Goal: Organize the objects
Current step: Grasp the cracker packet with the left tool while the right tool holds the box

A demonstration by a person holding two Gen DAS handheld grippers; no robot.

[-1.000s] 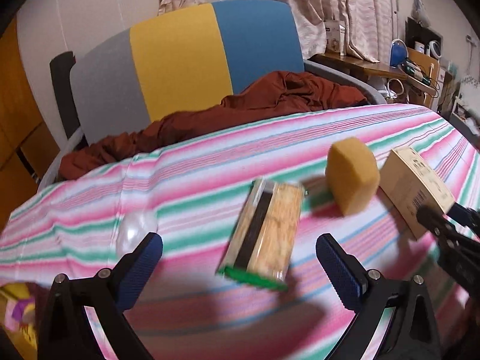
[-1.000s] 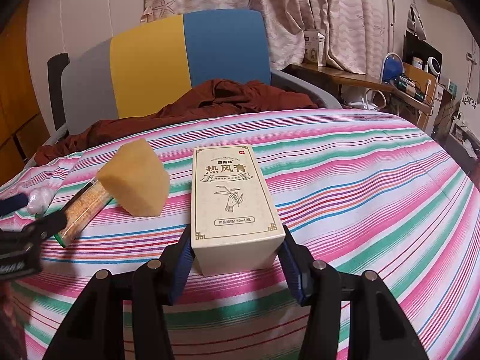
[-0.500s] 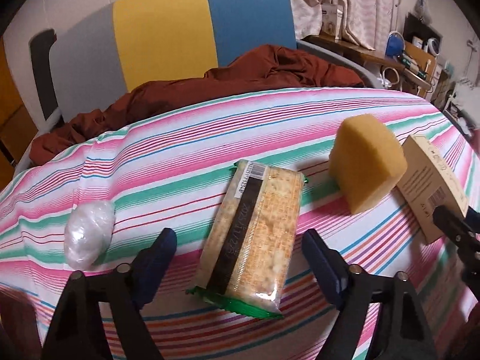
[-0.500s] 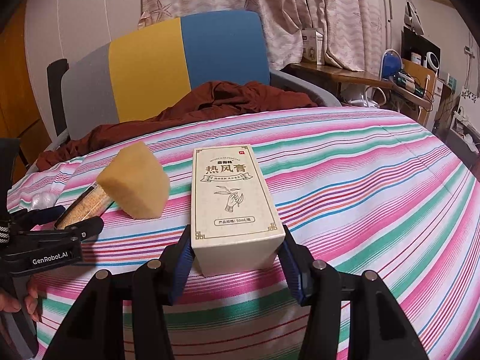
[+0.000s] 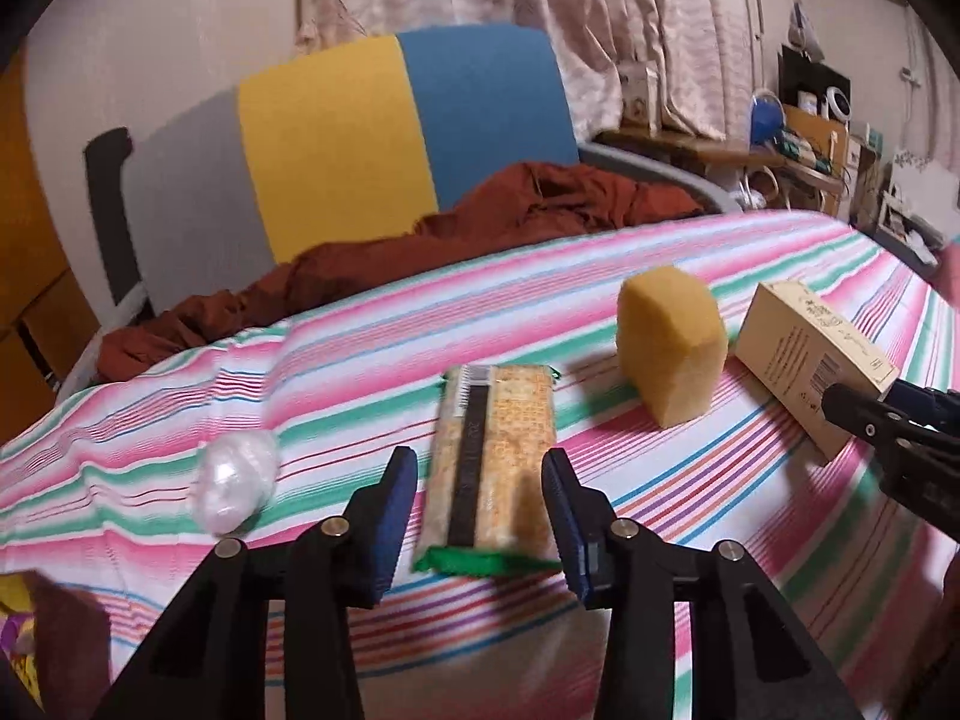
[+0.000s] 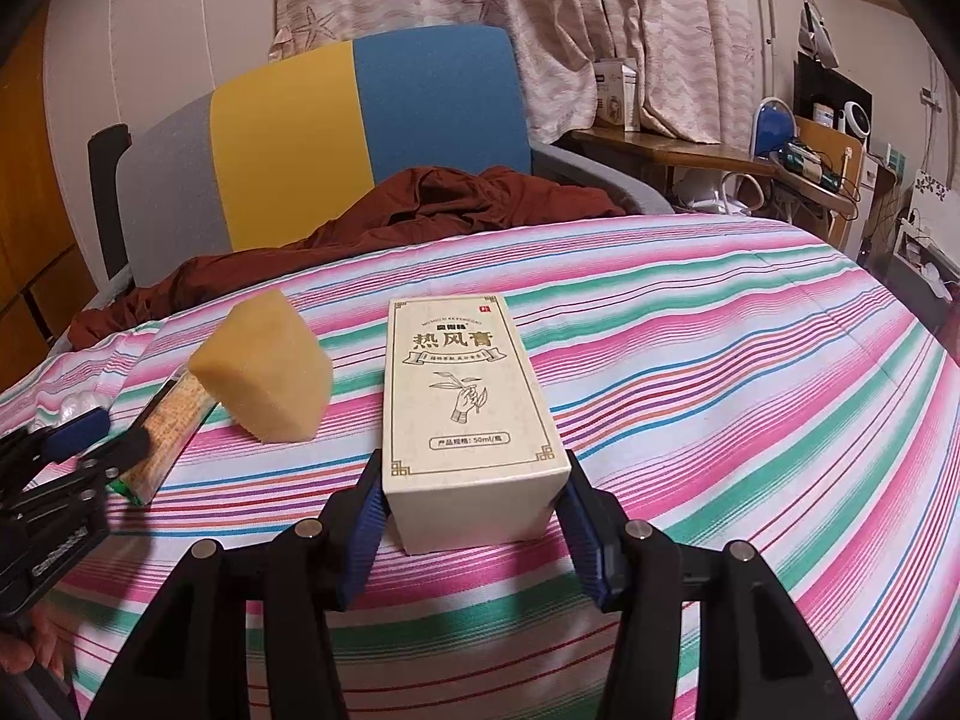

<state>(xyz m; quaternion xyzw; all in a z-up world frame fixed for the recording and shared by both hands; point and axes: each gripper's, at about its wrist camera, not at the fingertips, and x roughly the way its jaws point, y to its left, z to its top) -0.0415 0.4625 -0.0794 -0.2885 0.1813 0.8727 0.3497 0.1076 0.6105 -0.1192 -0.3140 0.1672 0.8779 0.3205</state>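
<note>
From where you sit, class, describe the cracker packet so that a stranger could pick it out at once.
Find the striped cloth over the table. Near its front lies the cracker packet, between the left gripper pads, beside a yellow sponge. It alone is flat and long, with a dark band and a green end.

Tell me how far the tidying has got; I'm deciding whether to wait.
Nothing looks sorted yet. In hand: the left gripper has just been closing, its pads now on the cracker pack between them; the right gripper clamps the cream box, both on the striped cloth. Left: the yellow sponge and the white plastic-wrapped lump lie loose, ungrouped.
</note>
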